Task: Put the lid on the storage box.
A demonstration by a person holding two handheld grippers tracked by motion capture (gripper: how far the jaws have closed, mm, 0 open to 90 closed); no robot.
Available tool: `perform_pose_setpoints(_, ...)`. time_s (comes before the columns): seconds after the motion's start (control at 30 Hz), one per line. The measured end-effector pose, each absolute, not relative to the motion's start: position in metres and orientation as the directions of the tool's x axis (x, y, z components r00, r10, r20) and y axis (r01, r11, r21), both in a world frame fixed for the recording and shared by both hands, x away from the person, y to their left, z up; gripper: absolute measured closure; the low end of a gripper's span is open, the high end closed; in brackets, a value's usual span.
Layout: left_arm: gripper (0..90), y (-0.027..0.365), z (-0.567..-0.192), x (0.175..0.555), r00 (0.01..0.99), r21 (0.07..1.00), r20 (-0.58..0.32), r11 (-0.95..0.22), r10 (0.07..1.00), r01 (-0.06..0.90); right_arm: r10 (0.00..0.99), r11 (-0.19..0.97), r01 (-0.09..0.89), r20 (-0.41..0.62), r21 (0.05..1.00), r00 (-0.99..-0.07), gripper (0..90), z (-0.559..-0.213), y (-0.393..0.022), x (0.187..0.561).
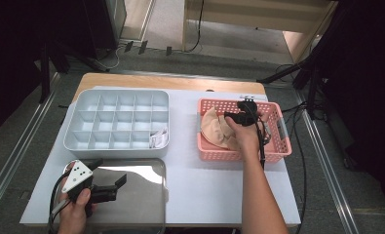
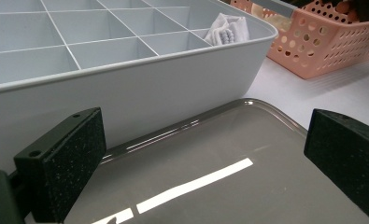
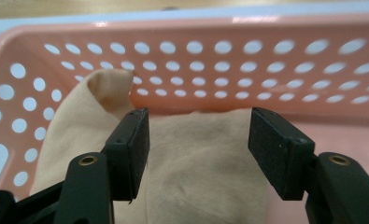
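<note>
A pink perforated basket [image 1: 278, 146] stands at the right of the table with a beige cloth [image 1: 217, 129] bunched in its left half. My right gripper [image 1: 234, 117] is down inside the basket, just over the cloth. In the right gripper view its jaws [image 3: 198, 140] stand open, with the beige cloth [image 3: 196, 177] lying beneath and between them and the basket wall [image 3: 219, 70] behind. My left gripper [image 1: 109, 171] hovers open over a shiny metal tray [image 1: 141, 200] at the front left. Nothing lies between its jaws [image 2: 205, 140] above the metal tray [image 2: 229, 186].
A grey divided organiser [image 1: 117, 92] sits behind the metal tray, with a white folded item [image 1: 158, 137] in its front right compartment. The organiser wall [image 2: 149, 88] rises close ahead of the left gripper. A white sheet [image 1: 204, 185] covers the table.
</note>
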State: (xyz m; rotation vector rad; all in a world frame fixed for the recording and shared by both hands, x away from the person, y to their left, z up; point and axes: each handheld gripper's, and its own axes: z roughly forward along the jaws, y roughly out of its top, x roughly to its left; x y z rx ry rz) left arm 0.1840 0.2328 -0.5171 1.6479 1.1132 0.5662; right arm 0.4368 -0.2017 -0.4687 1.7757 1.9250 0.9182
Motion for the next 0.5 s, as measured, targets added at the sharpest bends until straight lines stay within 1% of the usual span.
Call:
perform_pose_setpoints(0.03,0.0,0.233,-0.517,0.184,0.461,0.918,-0.149,-0.05,0.875,0.392,0.976,0.002,0.755,0.162,0.656,-0.143,38.6,-0.471,-0.201,0.439)
perform_pose_setpoints(0.13,0.0,0.234,-0.517,0.184,0.46,0.918,-0.15,-0.049,0.875,0.392,0.982,0.047,0.779,0.115,0.625,-0.151,37.0,-0.48,-0.198,0.442)
perform_pose_setpoints(0.2,0.0,0.234,-0.517,0.184,0.46,0.918,-0.151,-0.048,0.875,0.393,0.985,0.042,0.802,0.109,0.596,-0.132,36.0,-0.484,-0.197,0.444)
perform_pose_setpoints(0.27,0.0,0.234,-0.517,0.183,0.46,0.918,-0.146,-0.054,0.876,0.394,0.987,0.058,0.81,0.089,0.583,-0.134,35.4,-0.488,-0.197,0.445)
perform_pose_setpoints(0.33,0.0,0.235,-0.518,0.183,0.458,0.915,-0.146,-0.056,0.877,0.399,0.987,0.052,0.825,0.099,0.563,-0.129,35.0,-0.491,-0.196,0.447)
perform_pose_setpoints(0.4,0.0,0.237,-0.518,0.183,0.453,0.915,-0.151,-0.048,0.878,0.4,0.989,0.049,0.836,0.09,0.547,-0.117,36.0,-0.494,-0.198,0.448)
perform_pose_setpoints(0.43,0.0,0.237,-0.518,0.183,0.45,0.917,-0.154,-0.043,0.879,0.397,0.991,0.041,0.835,0.086,0.548,-0.105,37.9,-0.495,-0.198,0.449)
perform_pose_setpoints(0.5,0.0,0.237,-0.518,0.183,0.451,0.917,-0.155,-0.042,0.879,0.397,0.994,0.069,0.834,0.03,0.548,-0.102,42.9,-0.498,-0.197,0.449)
